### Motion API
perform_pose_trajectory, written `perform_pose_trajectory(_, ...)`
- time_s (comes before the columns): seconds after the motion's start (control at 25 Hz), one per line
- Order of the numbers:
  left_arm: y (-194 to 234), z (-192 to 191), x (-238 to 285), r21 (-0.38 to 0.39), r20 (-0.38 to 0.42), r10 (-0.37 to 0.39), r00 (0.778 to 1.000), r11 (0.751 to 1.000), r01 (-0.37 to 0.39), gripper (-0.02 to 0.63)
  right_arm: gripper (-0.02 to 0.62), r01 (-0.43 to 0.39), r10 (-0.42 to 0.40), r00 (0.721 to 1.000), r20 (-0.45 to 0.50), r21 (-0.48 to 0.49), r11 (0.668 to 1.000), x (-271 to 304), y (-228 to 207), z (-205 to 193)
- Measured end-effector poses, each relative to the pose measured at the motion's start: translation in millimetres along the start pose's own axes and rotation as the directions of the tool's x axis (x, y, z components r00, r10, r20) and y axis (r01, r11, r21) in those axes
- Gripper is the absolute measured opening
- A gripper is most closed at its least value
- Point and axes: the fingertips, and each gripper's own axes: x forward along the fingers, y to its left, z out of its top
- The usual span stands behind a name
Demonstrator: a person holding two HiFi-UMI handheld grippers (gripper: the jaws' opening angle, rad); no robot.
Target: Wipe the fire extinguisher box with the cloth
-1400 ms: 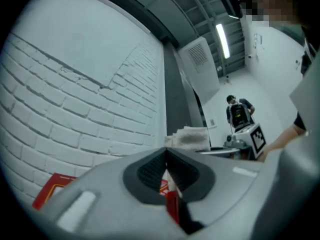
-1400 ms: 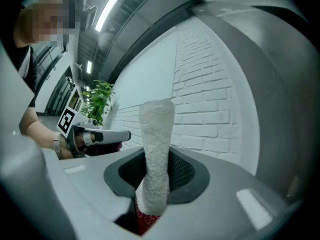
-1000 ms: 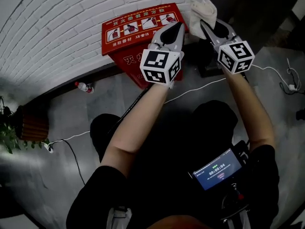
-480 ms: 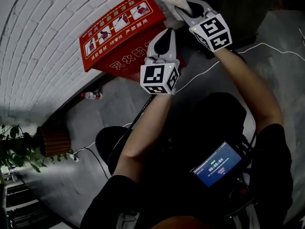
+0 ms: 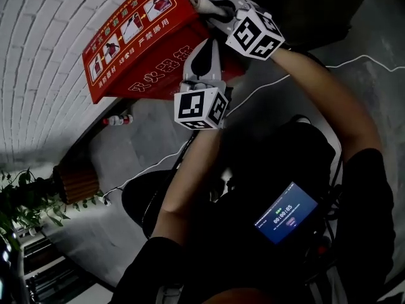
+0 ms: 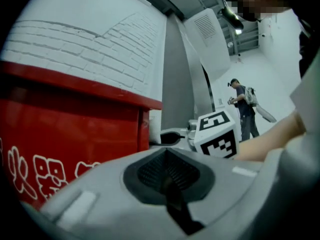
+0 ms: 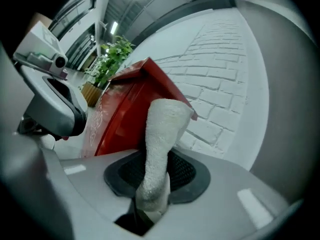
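Note:
The red fire extinguisher box (image 5: pixel 136 49) stands against the white brick wall, with white lettering on its lid and front. My right gripper (image 5: pixel 212 6) is shut on a white cloth (image 5: pixel 196 0) at the box's top right corner. In the right gripper view the cloth (image 7: pixel 162 144) sticks up from the shut jaws and touches the box's red edge (image 7: pixel 130 109). My left gripper (image 5: pixel 204 59) hovers in front of the box's front face, jaws shut on nothing. The left gripper view shows the red front (image 6: pixel 70 129) close by.
A small bottle (image 5: pixel 117 119) lies on the grey floor by the wall. A potted plant (image 5: pixel 38 201) in a brown pot stands to the left. White cables (image 5: pixel 342 65) run across the floor. A person (image 6: pixel 245 106) stands far off.
The view has tilted and moved closer to the box. My right gripper with the cloth has moved onto the box's top right corner. The left gripper stays in front of the box.

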Motion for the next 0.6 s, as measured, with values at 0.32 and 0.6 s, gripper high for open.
perform_pose_trajectory(0.32, 8, -26, -2, 0.005, -0.033, 0.02, 0.999, 1.0, -0.02, -0.002, 0.087, -0.051, 0.048, 0.999, -0.024, -0.129, 0.99, 10, 20, -17)
perform_pose_trajectory(0.6, 11, -56, -6, -0.031, -0.06, 0.02, 0.998, 0.999, -0.022, 0.0, 0.086, -0.125, 0.101, 0.987, -0.124, -0.197, 0.973, 14, 50, -56)
